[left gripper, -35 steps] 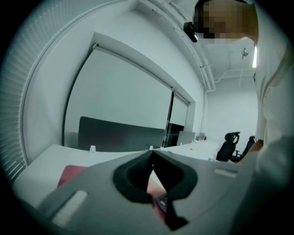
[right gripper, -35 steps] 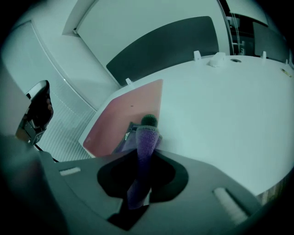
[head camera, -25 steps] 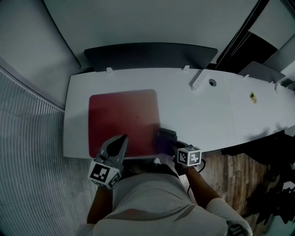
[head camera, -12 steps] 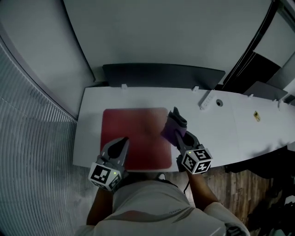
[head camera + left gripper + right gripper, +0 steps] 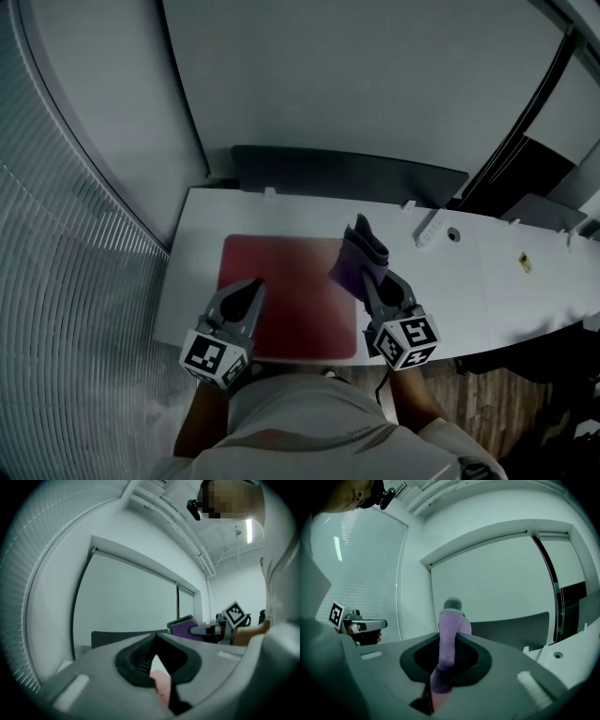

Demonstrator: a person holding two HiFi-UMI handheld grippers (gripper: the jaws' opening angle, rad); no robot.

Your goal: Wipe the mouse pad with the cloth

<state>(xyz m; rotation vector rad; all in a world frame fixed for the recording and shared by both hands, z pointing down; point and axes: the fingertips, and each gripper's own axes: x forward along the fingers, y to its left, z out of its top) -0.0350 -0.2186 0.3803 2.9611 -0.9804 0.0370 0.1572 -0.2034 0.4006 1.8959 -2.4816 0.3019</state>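
Observation:
A dark red mouse pad (image 5: pixel 281 300) lies on the left part of the white table (image 5: pixel 450 281). My right gripper (image 5: pixel 372 279) is shut on a purple cloth (image 5: pixel 361 251), which stands up from the jaws above the pad's right edge, clear of the surface. In the right gripper view the cloth (image 5: pixel 449 637) rises as a folded strip between the closed jaws. My left gripper (image 5: pixel 253 284) hovers over the pad's front left part, jaws closed to a point with nothing in them. From the left gripper view the cloth (image 5: pixel 181 627) shows at the right.
A white power strip (image 5: pixel 429 228) and a round cable hole (image 5: pixel 454 234) sit at the table's back right. A dark panel (image 5: pixel 347 173) runs along the far edge. A ribbed wall (image 5: pixel 75 309) curves on the left; wood floor (image 5: pixel 506 412) lies at the lower right.
The right gripper has lifted the cloth from the pad's front right corner and carried it up and farther back. The left gripper has stayed in place.

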